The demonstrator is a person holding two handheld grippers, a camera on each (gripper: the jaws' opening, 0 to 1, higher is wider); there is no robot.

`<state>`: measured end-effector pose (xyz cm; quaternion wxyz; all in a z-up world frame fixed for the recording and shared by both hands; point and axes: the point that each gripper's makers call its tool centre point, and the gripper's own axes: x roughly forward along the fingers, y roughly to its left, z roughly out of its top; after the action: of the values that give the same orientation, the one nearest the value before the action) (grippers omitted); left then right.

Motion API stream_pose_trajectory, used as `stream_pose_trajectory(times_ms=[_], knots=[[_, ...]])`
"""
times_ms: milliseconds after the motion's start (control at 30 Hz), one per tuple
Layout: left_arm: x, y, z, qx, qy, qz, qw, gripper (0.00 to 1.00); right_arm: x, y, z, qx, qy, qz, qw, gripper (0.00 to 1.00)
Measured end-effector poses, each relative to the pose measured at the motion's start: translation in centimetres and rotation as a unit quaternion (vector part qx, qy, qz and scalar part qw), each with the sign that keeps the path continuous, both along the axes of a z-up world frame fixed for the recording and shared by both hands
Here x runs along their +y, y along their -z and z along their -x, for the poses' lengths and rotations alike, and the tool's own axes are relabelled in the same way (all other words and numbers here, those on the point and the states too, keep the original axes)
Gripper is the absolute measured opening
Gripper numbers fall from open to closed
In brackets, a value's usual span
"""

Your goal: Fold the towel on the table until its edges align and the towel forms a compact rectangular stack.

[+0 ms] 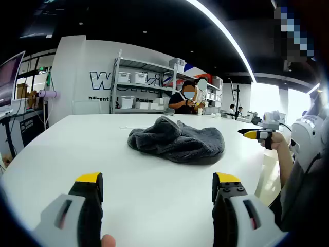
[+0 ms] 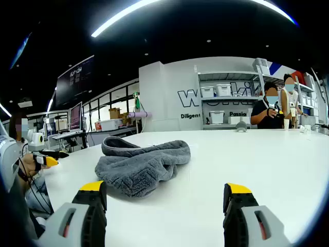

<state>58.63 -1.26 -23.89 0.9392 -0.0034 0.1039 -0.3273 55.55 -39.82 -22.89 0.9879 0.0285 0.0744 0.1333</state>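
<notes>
In the left gripper view, the left gripper (image 1: 157,185) rises from six o'clock with its two yellow-tipped jaws spread wide and nothing between them, hanging just above the white table (image 1: 61,149). The grey towel (image 1: 177,140) lies crumpled in a loose heap near the middle of the table, at about twelve o'clock from the jaws and well apart from them, with no edge lined up. At three o'clock the right gripper (image 1: 252,134) comes in from the side, held in a hand (image 1: 280,141) beyond the table's edge; its yellow tip points toward the towel, but whether its jaws are parted cannot be told from here. Behind the table, at twelve o'clock, a person (image 1: 186,100) stands in front of shelves (image 1: 141,85) holding white bins. In the right gripper view, the right gripper (image 2: 167,193) rises from six o'clock, its jaws released and spread wide, empty over the table (image 2: 257,159). The towel (image 2: 141,165) sits at about eleven o'clock from the jaws, near the left-hand jaw but not touching it, still bunched with a rolled edge on top. At nine o'clock the left gripper (image 2: 47,160) shows small, with its yellow tip aimed toward the towel. Two people (image 2: 275,105) stand by the shelves (image 2: 223,103) at two o'clock.
</notes>
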Motion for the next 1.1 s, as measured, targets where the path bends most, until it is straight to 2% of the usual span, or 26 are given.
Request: stream_pose_trajectory(times_ms=[900,1100], knots=[[0.27,0.29,-0.11,0.004,-0.006,0.000,1.0000,0.92,0.13,0.21,0.01,0.004,-0.003,-0.006,1.0000,0.99],[-0.28,0.52,-0.58,0.006,0.006,-0.007,0.9999,0.90,-0.12,0.17,0.23,0.004,0.000,-0.006,1.0000,0.99]])
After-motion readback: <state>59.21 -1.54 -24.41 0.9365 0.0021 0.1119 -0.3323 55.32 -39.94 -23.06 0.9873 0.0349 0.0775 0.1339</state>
